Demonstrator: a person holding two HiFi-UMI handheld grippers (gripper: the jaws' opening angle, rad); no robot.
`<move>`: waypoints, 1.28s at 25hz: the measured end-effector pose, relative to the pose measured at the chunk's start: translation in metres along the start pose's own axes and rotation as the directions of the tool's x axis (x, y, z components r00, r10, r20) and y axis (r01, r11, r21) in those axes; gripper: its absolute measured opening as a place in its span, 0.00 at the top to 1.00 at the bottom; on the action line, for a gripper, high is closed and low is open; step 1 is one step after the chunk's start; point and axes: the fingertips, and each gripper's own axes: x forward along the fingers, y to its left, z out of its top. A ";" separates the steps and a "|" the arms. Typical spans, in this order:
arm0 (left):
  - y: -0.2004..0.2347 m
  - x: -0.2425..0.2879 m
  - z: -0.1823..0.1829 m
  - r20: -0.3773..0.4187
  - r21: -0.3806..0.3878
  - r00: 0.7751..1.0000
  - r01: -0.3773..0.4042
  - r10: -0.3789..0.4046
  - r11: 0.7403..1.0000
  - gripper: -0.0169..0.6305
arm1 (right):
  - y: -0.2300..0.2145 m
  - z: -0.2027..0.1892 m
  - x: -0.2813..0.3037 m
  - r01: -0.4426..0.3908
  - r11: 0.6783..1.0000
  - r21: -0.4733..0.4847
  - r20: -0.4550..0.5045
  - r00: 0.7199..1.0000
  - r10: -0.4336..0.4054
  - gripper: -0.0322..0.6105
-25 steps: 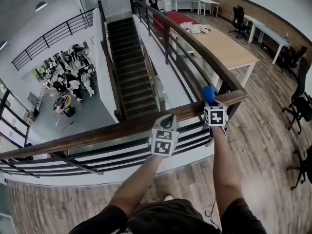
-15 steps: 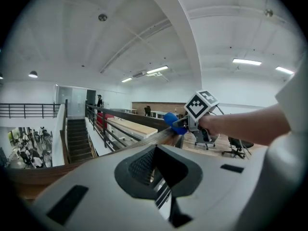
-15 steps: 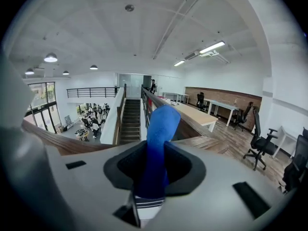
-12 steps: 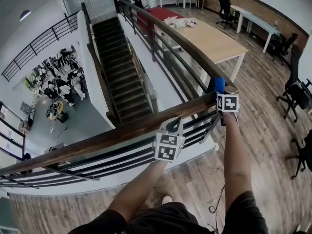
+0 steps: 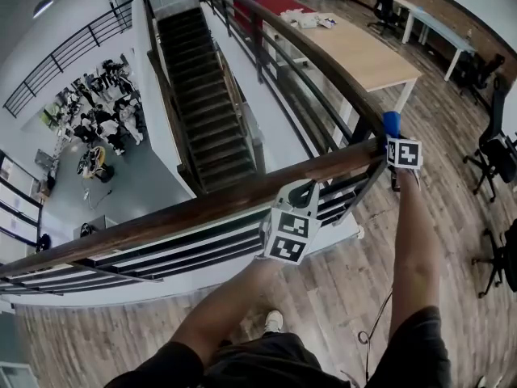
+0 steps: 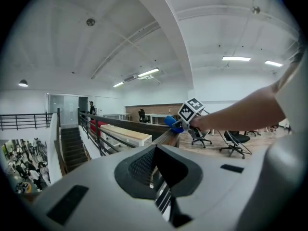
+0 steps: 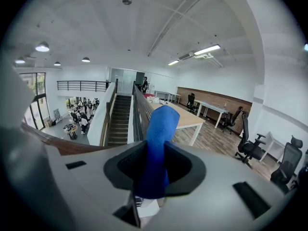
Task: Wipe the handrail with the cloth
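Note:
The brown wooden handrail [image 5: 202, 208] runs from lower left to a corner at the right. My right gripper [image 5: 393, 136] sits at that corner end, shut on a blue cloth [image 5: 391, 124] that sticks up past the rail. In the right gripper view the cloth [image 7: 159, 148] stands up between the jaws, with the handrail [image 7: 53, 143] at the left. My left gripper [image 5: 300, 191] rests against the rail's near side at mid-length, shut and empty. The left gripper view looks along the handrail [image 6: 166, 137] toward the blue cloth [image 6: 171, 122].
Black metal bars [image 5: 202, 249] fill the railing below the wood. A second rail [image 5: 307, 51] runs away from the corner beside a long table [image 5: 363, 51]. A staircase [image 5: 198, 95] drops to a lower floor with several people [image 5: 97, 120]. Office chairs [image 5: 497, 152] stand at the right.
My right gripper has slid rightward along the rail with the cloth and now sits at the corner end. The left gripper has stayed against the rail.

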 end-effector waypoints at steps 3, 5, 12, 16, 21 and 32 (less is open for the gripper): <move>0.012 -0.014 -0.001 0.049 -0.038 0.999 -0.008 0.010 0.999 0.97 | 0.006 0.007 -0.011 -0.003 0.998 0.066 0.079 0.997 -0.002 0.79; 0.021 -0.026 -0.002 0.095 -0.051 0.995 -0.014 0.018 0.999 0.97 | 0.024 0.023 -0.034 -0.014 0.998 0.060 0.203 0.979 0.001 0.79; 0.075 -0.090 -0.033 0.191 -0.055 0.978 -0.077 0.087 0.995 0.97 | 0.148 0.034 -0.138 -0.030 0.992 -0.123 0.373 0.925 0.074 0.79; 0.106 -0.131 -0.051 0.197 -0.078 0.968 -0.143 0.156 0.987 0.97 | 0.234 0.023 -0.188 -0.160 0.977 -0.141 0.410 0.889 0.205 0.78; 0.159 -0.241 -0.092 0.153 -0.094 0.947 -0.269 0.281 0.958 0.97 | 0.404 -0.009 -0.268 -0.366 0.890 -0.273 0.389 0.804 0.450 0.78; 0.305 -0.489 -0.233 -0.025 -0.255 0.775 -0.616 0.632 0.745 0.97 | 0.756 -0.099 -0.367 -0.693 0.597 -0.404 0.171 0.584 0.793 0.78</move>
